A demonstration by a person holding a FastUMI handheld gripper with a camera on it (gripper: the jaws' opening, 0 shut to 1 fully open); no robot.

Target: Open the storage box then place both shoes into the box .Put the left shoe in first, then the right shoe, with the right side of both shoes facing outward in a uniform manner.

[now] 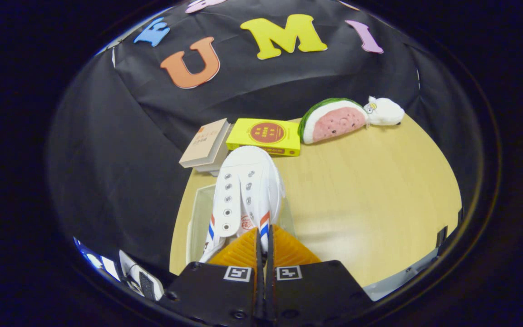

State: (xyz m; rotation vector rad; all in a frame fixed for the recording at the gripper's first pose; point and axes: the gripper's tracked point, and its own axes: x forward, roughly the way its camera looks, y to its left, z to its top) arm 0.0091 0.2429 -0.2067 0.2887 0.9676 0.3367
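White canvas shoe (247, 190) pinched at its collar by nearly closed jaws (263, 247), toe pointing away.

Held over the clear storage box (196, 213) near the table (370, 204) edge. Beyond the toe: 2 books, tan (204, 143) and yellow (265, 135), then a watermelon plush (332, 120) touching a small white plush (385, 111).

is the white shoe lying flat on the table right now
No, the white shoe is held up by its side wall, pinched between the fingers of the gripper, over the clear storage box.
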